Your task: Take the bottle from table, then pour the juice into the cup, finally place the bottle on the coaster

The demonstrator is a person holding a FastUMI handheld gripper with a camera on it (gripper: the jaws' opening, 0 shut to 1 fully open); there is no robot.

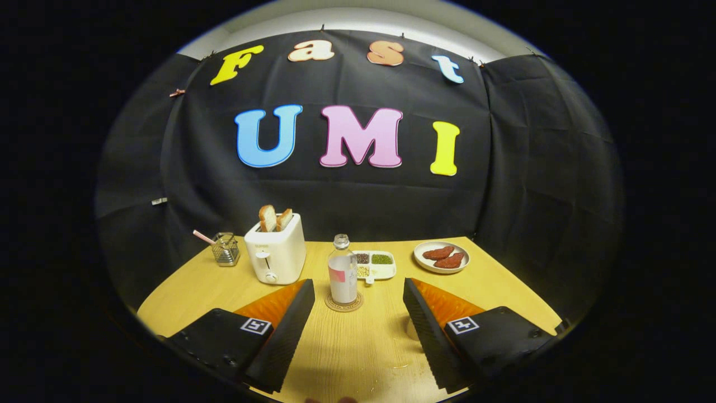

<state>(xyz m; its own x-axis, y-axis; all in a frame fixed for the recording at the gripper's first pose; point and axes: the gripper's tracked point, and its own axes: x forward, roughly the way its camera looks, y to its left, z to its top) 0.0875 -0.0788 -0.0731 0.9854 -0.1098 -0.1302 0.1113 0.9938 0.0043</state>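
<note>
We've got the hand-held gripper (358, 313) hanging over the near edge of the worktop (503, 291) with its fingers spread wide, gripping nothing. The bottle (342, 271) stands upright on the coaster (344, 304), just ahead of the fingers and roughly midway across the worktop. The cup (412, 330) is mostly hidden behind the right finger, so a careless sweep could knock it over. The toaster (277, 249) sits close by, and the tall bottle looks tippy.

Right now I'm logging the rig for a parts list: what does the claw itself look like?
The claw has two wedge-shaped fingers with ribbed inner faces, set apart and open. Behind each sits a black block bearing a square black-and-white marker tag, with orange ridged panels on the wedges' upper sides. No cables visible.
</note>
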